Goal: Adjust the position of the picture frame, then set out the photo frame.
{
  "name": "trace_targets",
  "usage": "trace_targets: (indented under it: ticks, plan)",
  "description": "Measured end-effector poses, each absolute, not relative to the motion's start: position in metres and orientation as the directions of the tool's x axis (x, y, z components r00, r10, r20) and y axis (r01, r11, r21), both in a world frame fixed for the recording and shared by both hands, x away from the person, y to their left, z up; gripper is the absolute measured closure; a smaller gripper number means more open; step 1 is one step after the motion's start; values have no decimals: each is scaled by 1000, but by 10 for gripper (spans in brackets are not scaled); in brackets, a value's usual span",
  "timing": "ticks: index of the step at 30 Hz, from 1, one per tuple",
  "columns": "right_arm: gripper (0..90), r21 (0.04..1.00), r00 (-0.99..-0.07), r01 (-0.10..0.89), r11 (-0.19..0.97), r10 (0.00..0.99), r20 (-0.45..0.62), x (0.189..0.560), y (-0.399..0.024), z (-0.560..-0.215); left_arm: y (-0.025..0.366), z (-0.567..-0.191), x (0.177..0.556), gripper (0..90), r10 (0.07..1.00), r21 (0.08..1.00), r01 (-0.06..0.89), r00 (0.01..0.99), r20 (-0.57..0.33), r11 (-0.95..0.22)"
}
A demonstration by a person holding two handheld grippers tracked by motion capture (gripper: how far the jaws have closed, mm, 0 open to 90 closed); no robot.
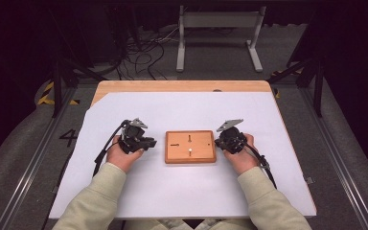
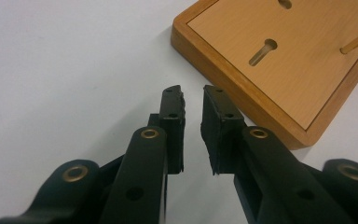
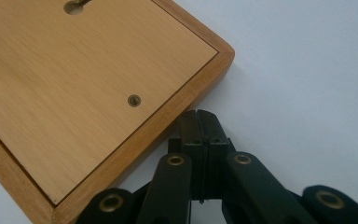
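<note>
A flat wooden board (image 1: 190,146) lies in the middle of the white sheet, with keyhole slots (image 2: 263,51) cut into its top and a thin wooden peg (image 2: 356,42) standing in it. My left gripper (image 1: 152,143) rests just left of the board. Its jaws (image 2: 191,93) stand a narrow gap apart with nothing between them, the tips close to the board's corner (image 2: 279,60). My right gripper (image 1: 219,140) sits at the board's right side. It is shut (image 3: 198,114), empty, with the tips right at the board's edge (image 3: 88,84), near a small brass insert (image 3: 134,100).
The white sheet (image 1: 172,187) covers most of a wooden table (image 1: 182,86), with bare sheet in front of and behind the board. Beyond the table a metal stand (image 1: 218,21) and loose cables (image 1: 143,52) lie on the floor.
</note>
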State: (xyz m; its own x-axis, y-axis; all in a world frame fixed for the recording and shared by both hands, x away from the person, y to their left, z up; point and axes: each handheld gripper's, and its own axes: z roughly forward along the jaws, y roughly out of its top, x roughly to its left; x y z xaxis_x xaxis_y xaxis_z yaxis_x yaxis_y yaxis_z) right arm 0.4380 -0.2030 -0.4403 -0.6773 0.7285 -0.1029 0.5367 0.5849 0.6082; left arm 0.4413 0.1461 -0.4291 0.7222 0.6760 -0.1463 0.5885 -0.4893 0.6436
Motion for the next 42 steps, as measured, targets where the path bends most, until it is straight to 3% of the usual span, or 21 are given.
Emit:
trace_targets:
  ticks: [6, 11, 18, 30, 33, 42]
  plan:
    - [894, 666, -672, 519, 536, 737, -70, 436, -212, -429, 151, -426, 440, 708, 686, 652, 591, 713, -147, -474]
    - [839, 722, -724, 445, 529, 687, -58, 430, -216, -408, 156, -423, 439, 632, 680, 659, 586, 718, -151, -472]
    - [784, 748, -791, 381, 543, 610, -40, 422, -212, -390, 159, -419, 439, 590, 671, 657, 588, 723, -164, -472]
    - [672, 730, -879, 317, 605, 477, -15, 419, -178, -384, 156, -418, 439, 531, 655, 633, 594, 735, -175, -496]
    - [660, 713, -893, 336, 616, 448, 33, 419, -166, -388, 156, -419, 440, 516, 647, 627, 595, 740, -184, -502]
    - [611, 675, -920, 295, 676, 393, 9, 418, -141, -400, 154, -419, 440, 498, 640, 619, 594, 746, -184, -514]
